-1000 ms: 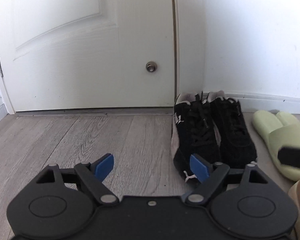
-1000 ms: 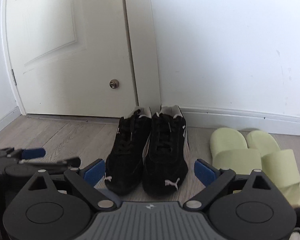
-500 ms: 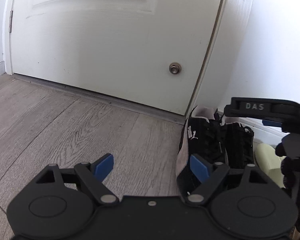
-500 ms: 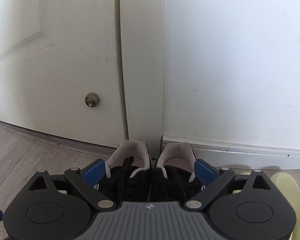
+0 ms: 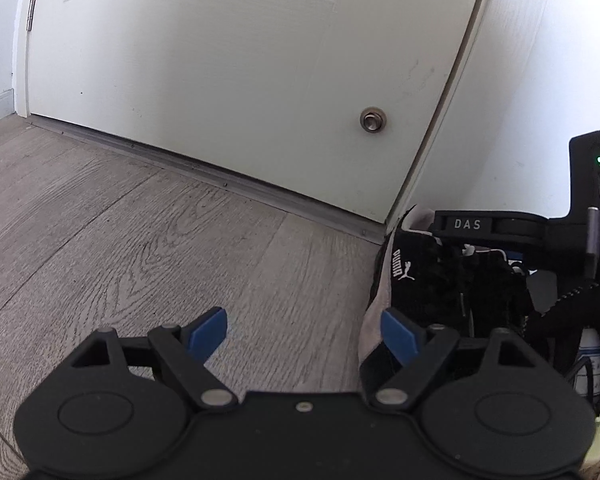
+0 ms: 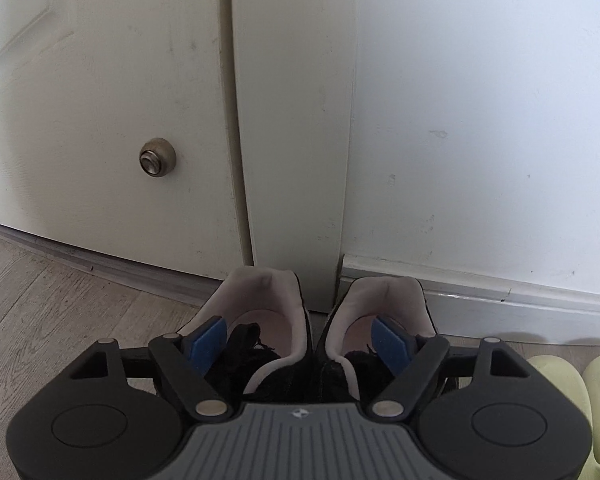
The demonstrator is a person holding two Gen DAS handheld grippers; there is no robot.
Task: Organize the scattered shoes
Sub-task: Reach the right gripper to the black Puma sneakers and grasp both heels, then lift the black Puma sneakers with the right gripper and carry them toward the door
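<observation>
Two black sneakers (image 6: 284, 340) stand side by side on the wood-look floor (image 5: 140, 240), heels toward the far wall, their pale grey linings open to view. The left heel sits just at the foot of the door frame (image 6: 296, 140); the right heel sits just before the white baseboard (image 6: 480, 288). Whether either heel touches is not clear.

The right gripper (image 6: 300, 340) hovers over the pair with its fingers (image 6: 210, 338) spread wide apart, one blue pad over the mouth of each sneaker. Nothing is clamped between them, and contact with the shoes cannot be judged.

To the right of the sneakers, near the baseboard, two pale green slides (image 6: 580, 392) lie side by side, cut off by the frame edge.

In the left wrist view, the left gripper (image 5: 304, 334) sits low over bare floor to the left of the sneakers, its fingers also wide apart and holding nothing. Its right pad (image 5: 398, 334) is close beside the outer side of the left sneaker, which carries a white logo. The white door (image 5: 220, 80) with one round metal fitting (image 5: 373, 120) fills the far side.
</observation>
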